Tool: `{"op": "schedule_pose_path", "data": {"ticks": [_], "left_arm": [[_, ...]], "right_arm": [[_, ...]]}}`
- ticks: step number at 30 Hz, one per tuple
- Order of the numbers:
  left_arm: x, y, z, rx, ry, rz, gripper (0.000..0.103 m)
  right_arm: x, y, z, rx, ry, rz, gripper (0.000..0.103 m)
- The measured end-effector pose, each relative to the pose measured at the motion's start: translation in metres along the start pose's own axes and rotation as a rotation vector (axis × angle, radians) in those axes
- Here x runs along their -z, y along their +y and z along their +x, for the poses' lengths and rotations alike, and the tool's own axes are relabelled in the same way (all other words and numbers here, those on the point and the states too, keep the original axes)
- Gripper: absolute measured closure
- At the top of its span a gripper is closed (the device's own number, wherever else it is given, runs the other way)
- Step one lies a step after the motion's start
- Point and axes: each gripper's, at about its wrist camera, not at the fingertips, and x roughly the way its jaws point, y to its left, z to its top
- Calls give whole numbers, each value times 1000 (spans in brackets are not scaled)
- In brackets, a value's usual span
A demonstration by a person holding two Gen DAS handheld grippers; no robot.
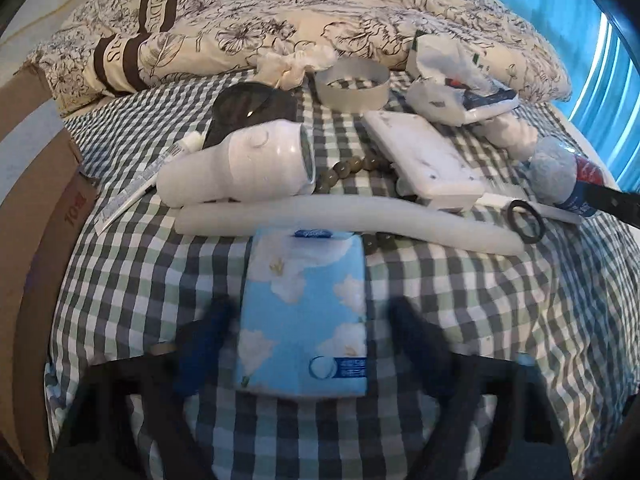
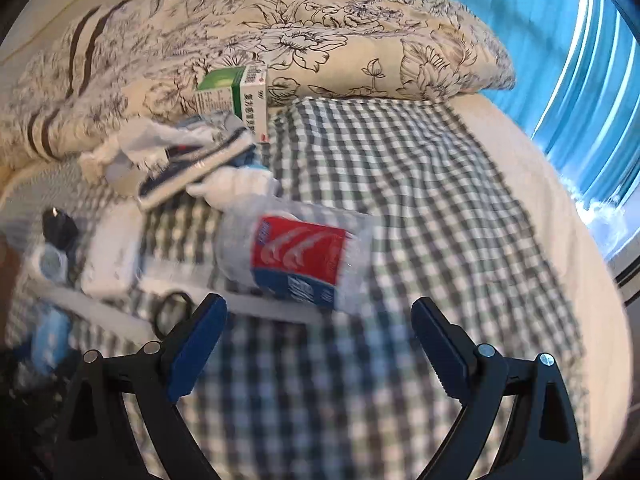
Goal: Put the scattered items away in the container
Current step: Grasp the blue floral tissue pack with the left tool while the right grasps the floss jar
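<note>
Left tool [image 1: 304,344] spread around tissue pack [image 1: 304,312], right tool [image 2: 320,348] spread, checked bedsheet [image 2: 400,200], blue curtain [image 2: 560,40]

Checked cloth sheet [image 1: 460,300], glossy plastic-wrapped tissue pack [image 1: 304,316], clear crinkled plastic bottle [image 2: 296,252], seemingly cardboard box [image 1: 36,184].

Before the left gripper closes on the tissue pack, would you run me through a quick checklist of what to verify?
1. Tissue pack lies between the left gripper fingers: ok.
2. Left jaws wide enough to span the pack: ok.
3. Pack free of the white tube behind it: cannot tell, edges meet.
4. Right gripper open and empty: ok.
5. Cardboard box open to receive items: cannot tell.
</note>
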Motion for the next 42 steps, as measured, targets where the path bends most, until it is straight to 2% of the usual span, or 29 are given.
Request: {"op": "schedule_pose_path", "data": {"ticks": [1,8,13,16,17,18,29,33,42], "left_arm": [[0,0,-3,-10,-7,-1,50],[0,2,-1,-8,13,-19,50],[0,2,-2,-8,8,-16,50],[-1,2,-2,0,10,-22,50],[-1,2,-3,1,11,-23,50],[-1,2,-3,0,11,-22,50],[-2,3,-18,-11,7,-45,51],[-7,3,-38,-39,-15,-49,51],[-6,12,-108,-37,-103,-62,51]], "right_arm": [[0,3,3,-10,5,18,8],[-4,8,17,33,12,207,5],[-18,26,36,184,-9,196,5],[-21,26,41,210,-14,211,5],[-21,24,43,212,-1,217,6],[-21,22,44,220,12,219,14],[-4,21,-1,122,-14,190,14],[0,29,-27,85,-29,154,14],[25,45,-110,3,-97,104,14]]}}
